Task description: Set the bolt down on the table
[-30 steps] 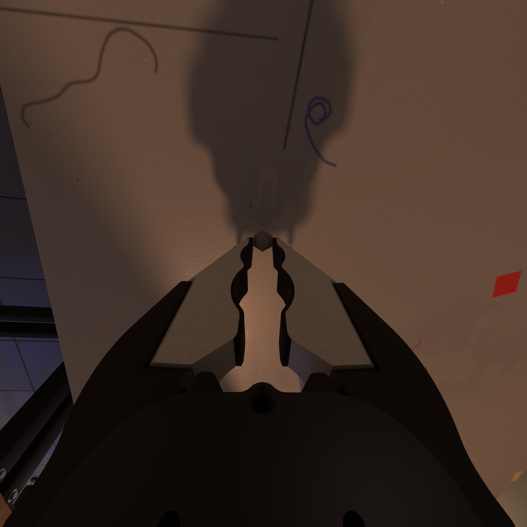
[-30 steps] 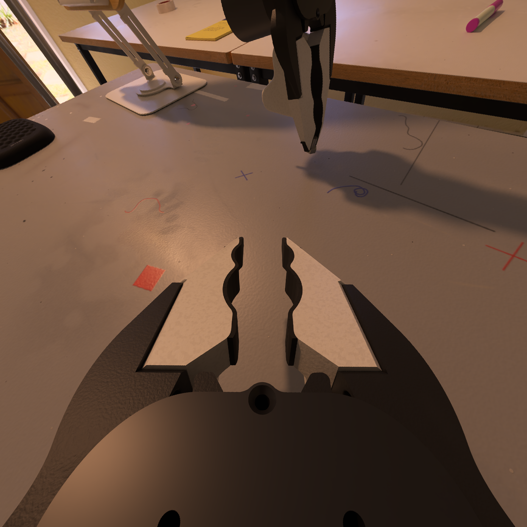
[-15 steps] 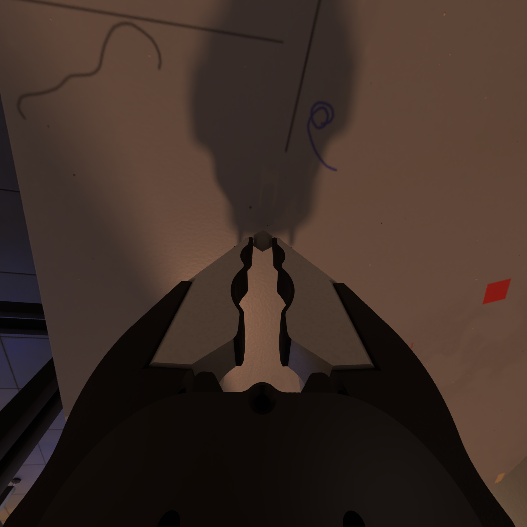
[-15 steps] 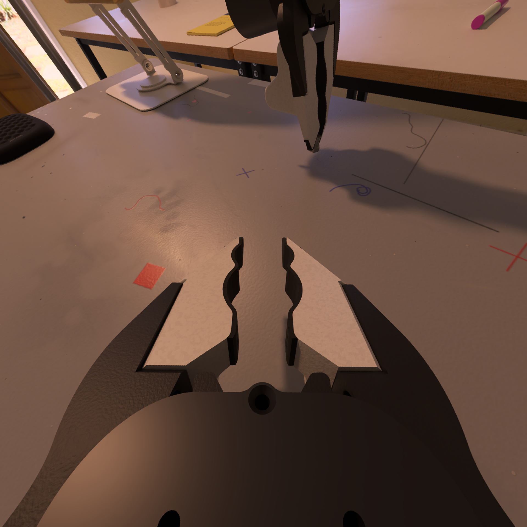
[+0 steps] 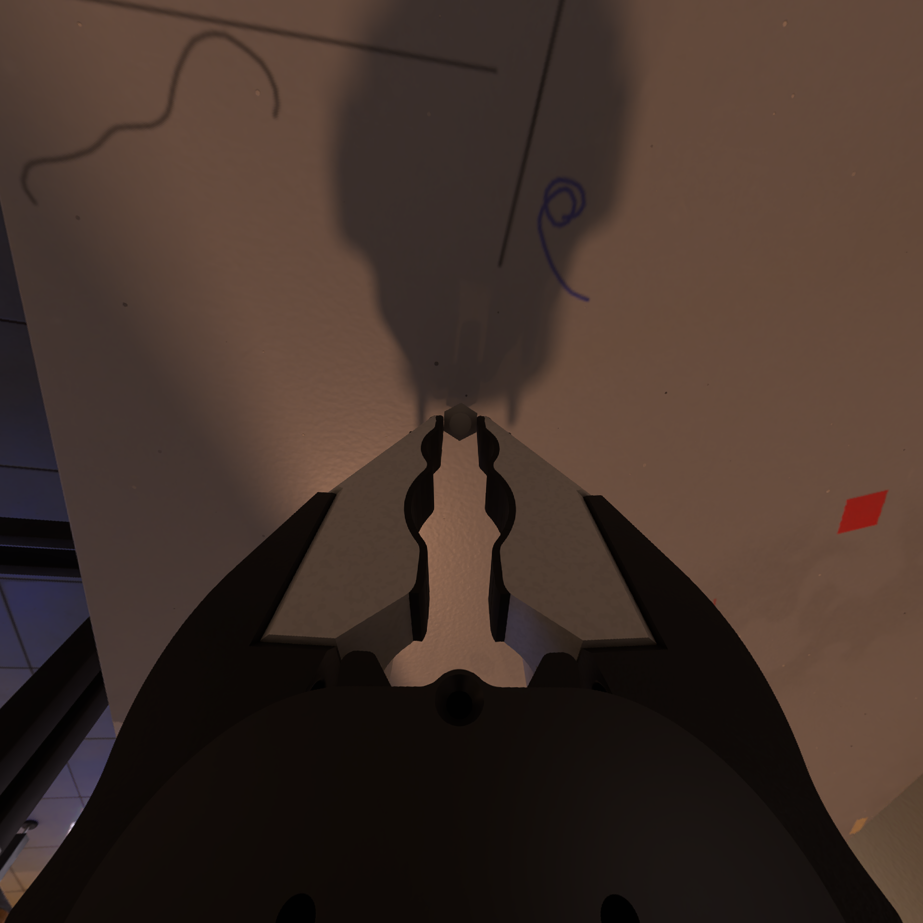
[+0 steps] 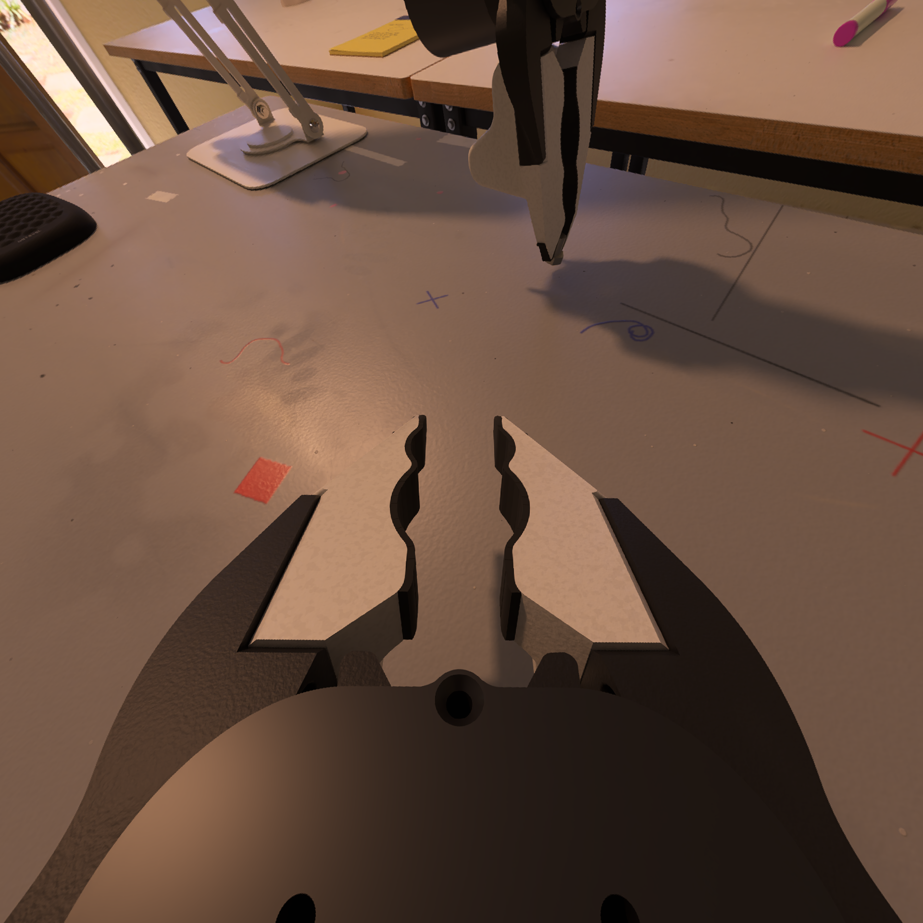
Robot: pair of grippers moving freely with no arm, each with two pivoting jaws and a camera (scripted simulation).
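Note:
My left gripper [image 5: 460,423] points down at the grey table [image 5: 699,349] and is shut on a small grey bolt [image 5: 459,422], whose hex head shows between the fingertips. In the right wrist view the left gripper [image 6: 549,254] hangs a little above the table, with the bolt [image 6: 551,259] just showing at its tips. My right gripper [image 6: 459,424] is open and empty, low over the table nearer the front.
A lamp base [image 6: 279,150] stands at the back left, with a black pad [image 6: 35,234] at the far left. A red patch [image 6: 262,478] lies left of my right gripper. Other tables [image 6: 749,100] stand behind with a yellow pad [image 6: 374,40] and a marker [image 6: 859,20].
The left gripper has shifted slightly over the table, still shut on the bolt; table marks slid a little in its view. The right gripper has stayed open and nearly still.

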